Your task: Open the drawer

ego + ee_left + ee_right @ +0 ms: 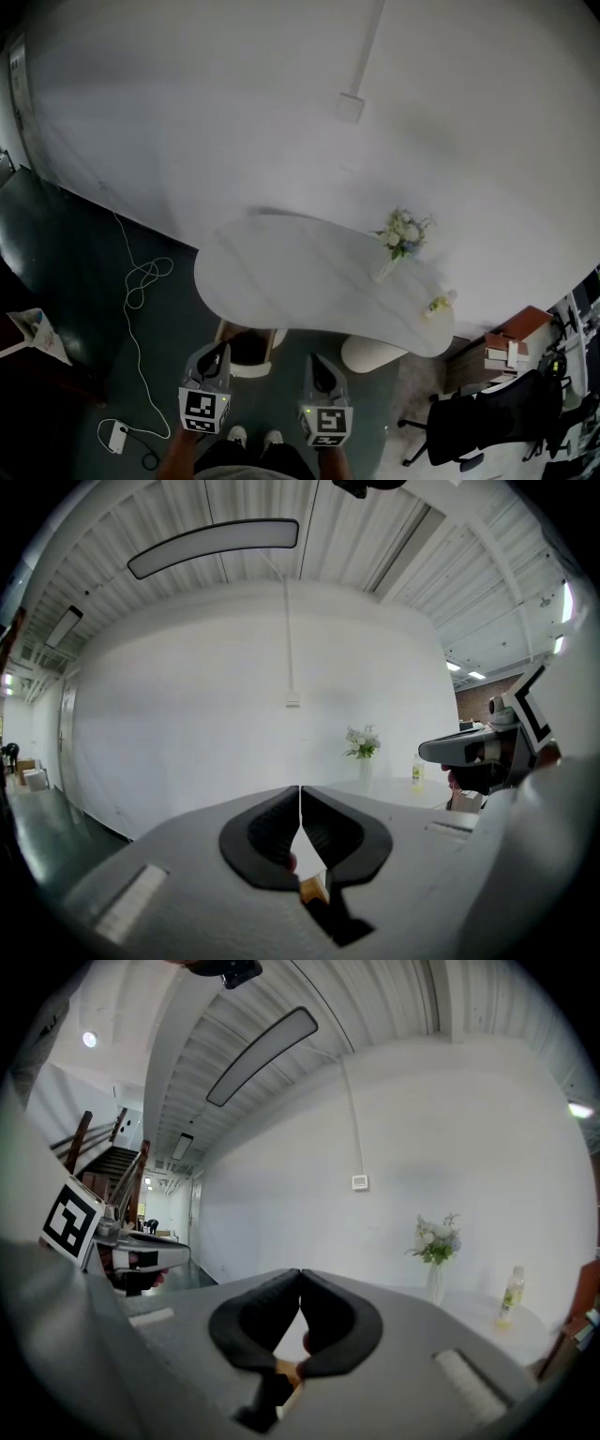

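No drawer can be made out in any view. My left gripper (218, 355) is low in the head view, in front of the white oval table (281, 281), with its jaws shut and nothing between them. My right gripper (319, 367) is beside it, also shut and empty. In the left gripper view the left gripper (300, 805) has its black pads touching, and the right gripper (473, 750) shows at the right. In the right gripper view the right gripper (300, 1288) has its pads together too, and the left gripper (141, 1254) shows at the left. Both point level toward the table.
A vase of flowers (401, 237) and a small bottle (439, 304) stand on the table's right part. A stool (249, 349) and the white table foot (373, 354) sit under its near edge. Stacked books (502, 349) and an office chair (478, 424) are at the right. A white cable (139, 281) trails over the dark floor.
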{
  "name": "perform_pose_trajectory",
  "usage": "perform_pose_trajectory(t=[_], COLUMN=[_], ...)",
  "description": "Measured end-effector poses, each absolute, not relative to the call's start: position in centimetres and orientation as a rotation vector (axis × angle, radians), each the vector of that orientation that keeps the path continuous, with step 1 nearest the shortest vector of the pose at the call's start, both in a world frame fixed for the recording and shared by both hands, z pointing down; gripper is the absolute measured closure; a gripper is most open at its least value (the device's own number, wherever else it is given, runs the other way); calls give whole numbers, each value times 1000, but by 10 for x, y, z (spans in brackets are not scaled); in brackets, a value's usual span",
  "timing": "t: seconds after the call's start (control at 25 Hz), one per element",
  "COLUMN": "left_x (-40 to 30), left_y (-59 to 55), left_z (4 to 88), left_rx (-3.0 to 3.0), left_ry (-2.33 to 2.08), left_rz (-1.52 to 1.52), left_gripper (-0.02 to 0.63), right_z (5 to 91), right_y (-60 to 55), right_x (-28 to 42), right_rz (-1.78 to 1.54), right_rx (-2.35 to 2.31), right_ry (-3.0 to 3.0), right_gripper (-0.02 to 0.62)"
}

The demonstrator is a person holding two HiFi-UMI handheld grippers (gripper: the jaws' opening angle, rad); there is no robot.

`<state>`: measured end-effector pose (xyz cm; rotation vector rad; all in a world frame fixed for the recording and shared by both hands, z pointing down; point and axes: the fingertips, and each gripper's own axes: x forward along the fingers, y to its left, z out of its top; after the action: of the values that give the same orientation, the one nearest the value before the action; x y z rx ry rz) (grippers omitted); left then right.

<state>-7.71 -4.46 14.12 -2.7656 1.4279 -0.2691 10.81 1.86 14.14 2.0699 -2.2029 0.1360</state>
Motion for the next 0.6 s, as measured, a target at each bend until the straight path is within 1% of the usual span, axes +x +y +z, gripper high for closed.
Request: perform_pose_trajectory(t=[0.6], left_x=[-70], left_y=[-50], left_z=[141], left_rx=[-2770], left_ry=[1413], left_rz=[-279], left_gripper=[591], right_z=[131], right_y=[9], right_x=[108], right_rz=[118], right_rx=[2061], right_ry=[-2216], right_gripper=[591])
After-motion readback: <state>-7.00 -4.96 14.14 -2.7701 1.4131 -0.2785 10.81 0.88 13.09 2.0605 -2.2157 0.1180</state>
